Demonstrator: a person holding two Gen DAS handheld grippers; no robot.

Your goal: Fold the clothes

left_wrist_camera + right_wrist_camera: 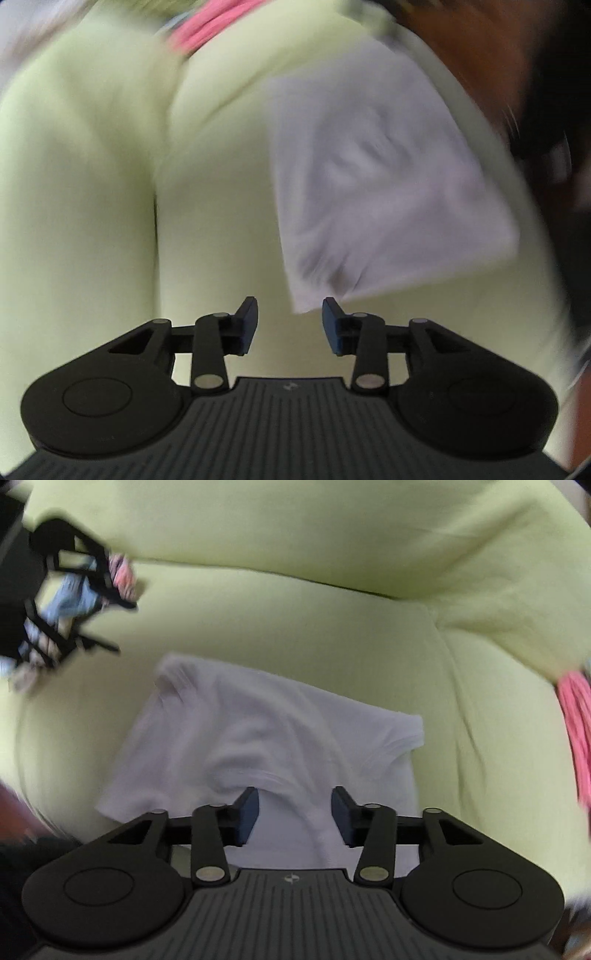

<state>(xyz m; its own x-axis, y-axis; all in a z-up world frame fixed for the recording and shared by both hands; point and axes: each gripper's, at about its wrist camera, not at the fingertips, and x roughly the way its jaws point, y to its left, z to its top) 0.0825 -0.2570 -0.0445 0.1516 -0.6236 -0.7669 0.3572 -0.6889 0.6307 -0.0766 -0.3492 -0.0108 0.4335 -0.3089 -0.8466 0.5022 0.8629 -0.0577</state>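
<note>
A white folded garment (258, 738) lies on a pale green sofa seat (332, 638). In the left wrist view the same white garment (380, 184) lies to the right, blurred by motion. My left gripper (290, 325) is open and empty, just short of the garment's near corner. My right gripper (294, 814) is open and empty, its jaws standing over the garment's near edge.
A pink garment (576, 731) lies at the right of the sofa and shows at the top in the left wrist view (207, 26). A black basket (70, 590) with several clothes stands at the upper left. A brown floor (480, 48) lies beyond the sofa edge.
</note>
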